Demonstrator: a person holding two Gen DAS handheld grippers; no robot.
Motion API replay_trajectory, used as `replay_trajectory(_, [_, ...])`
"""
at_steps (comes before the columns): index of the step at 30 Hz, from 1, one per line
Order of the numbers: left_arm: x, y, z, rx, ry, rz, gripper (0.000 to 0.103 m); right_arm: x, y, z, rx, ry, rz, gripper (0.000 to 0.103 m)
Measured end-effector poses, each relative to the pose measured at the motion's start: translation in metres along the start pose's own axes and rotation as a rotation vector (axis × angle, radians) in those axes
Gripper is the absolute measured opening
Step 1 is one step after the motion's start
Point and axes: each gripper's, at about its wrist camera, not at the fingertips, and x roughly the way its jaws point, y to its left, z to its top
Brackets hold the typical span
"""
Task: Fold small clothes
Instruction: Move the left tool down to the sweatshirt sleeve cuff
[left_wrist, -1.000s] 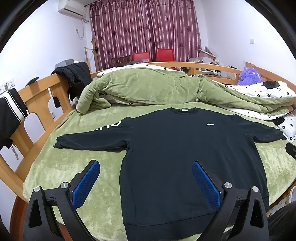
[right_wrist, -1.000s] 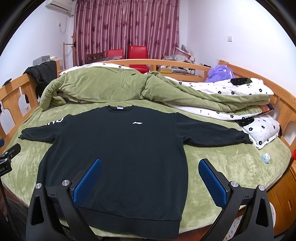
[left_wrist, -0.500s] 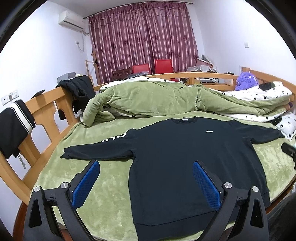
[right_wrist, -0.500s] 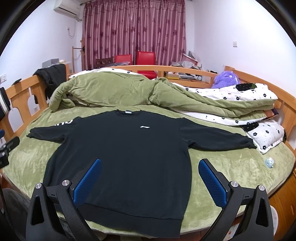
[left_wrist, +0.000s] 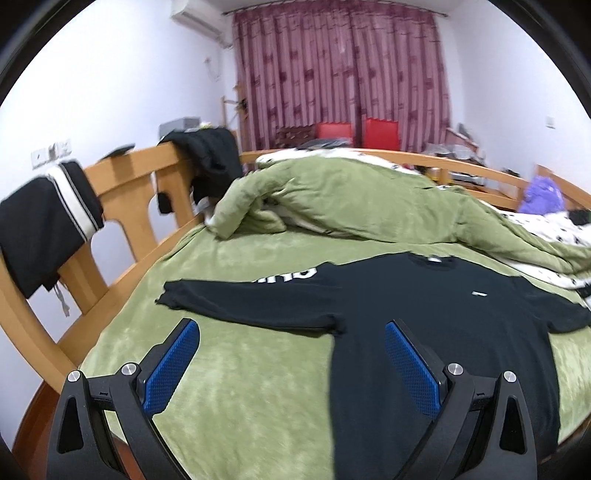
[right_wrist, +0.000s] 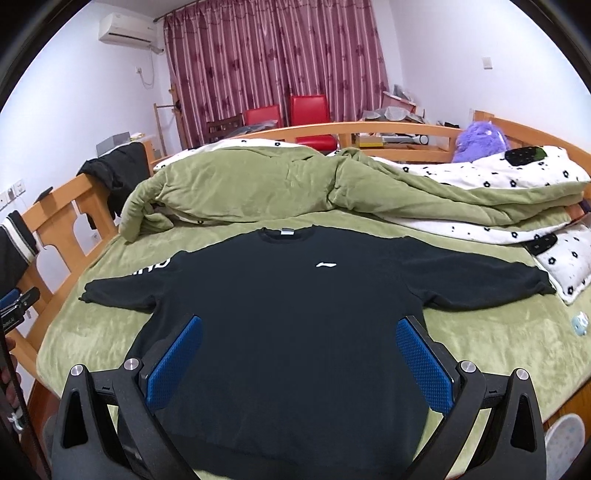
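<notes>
A black long-sleeved sweatshirt (right_wrist: 295, 314) lies flat, front up, on the green bed cover, sleeves spread out, collar toward the far side. It also shows in the left wrist view (left_wrist: 443, 325). My left gripper (left_wrist: 291, 362) is open and empty, above the bed in front of the sweatshirt's left sleeve (left_wrist: 236, 299) and armpit. My right gripper (right_wrist: 299, 362) is open and empty, above the sweatshirt's lower body near the hem. Part of the left gripper (right_wrist: 16, 306) shows at the left edge of the right wrist view.
A bunched green quilt (right_wrist: 258, 188) and a white flowered quilt (right_wrist: 498, 184) lie behind the sweatshirt. A wooden bed rail (left_wrist: 122, 206) with dark clothes (left_wrist: 44, 232) hung on it runs along the left. A purple plush toy (right_wrist: 480, 142) sits far right.
The left gripper has swung left, so the sleeve and bed rail fill more of its view. The right gripper has pulled back and raised slightly. Both stay open.
</notes>
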Motion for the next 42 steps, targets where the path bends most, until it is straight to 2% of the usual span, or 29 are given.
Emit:
replay_trajectory(9, [0.118,0.069,-0.003,-0.059,0.088,0.087,0.101,0.082,0.031,0.027,-0.080,0.030,-0.011,0.102])
replay_trajectory(14, [0.174,0.105,-0.015,-0.118,0.157,0.107,0.101,0.121,0.045,0.036,-0.051,0.039,0.020,0.102])
replay_trajectory(17, [0.210,0.130,-0.026,-0.175,0.196,0.114,0.101,0.140,0.050,0.036,-0.037,0.043,0.031,0.102])
replay_trajectory(23, [0.271,0.165,-0.043,-0.215,0.261,0.150,0.100,0.179,0.052,0.023,-0.038,0.079,0.035,0.102])
replay_trajectory(30, [0.322,0.187,-0.049,-0.227,0.292,0.148,0.100,0.206,0.052,0.003,-0.084,0.115,-0.006,0.102])
replay_trajectory(36, [0.357,0.196,-0.045,-0.233,0.288,0.127,0.099,0.214,0.050,-0.015,-0.179,0.127,-0.052,0.102])
replay_trajectory(42, [0.394,0.195,-0.049,-0.223,0.340,0.143,0.087,0.227,0.046,-0.024,-0.165,0.158,-0.054,0.102])
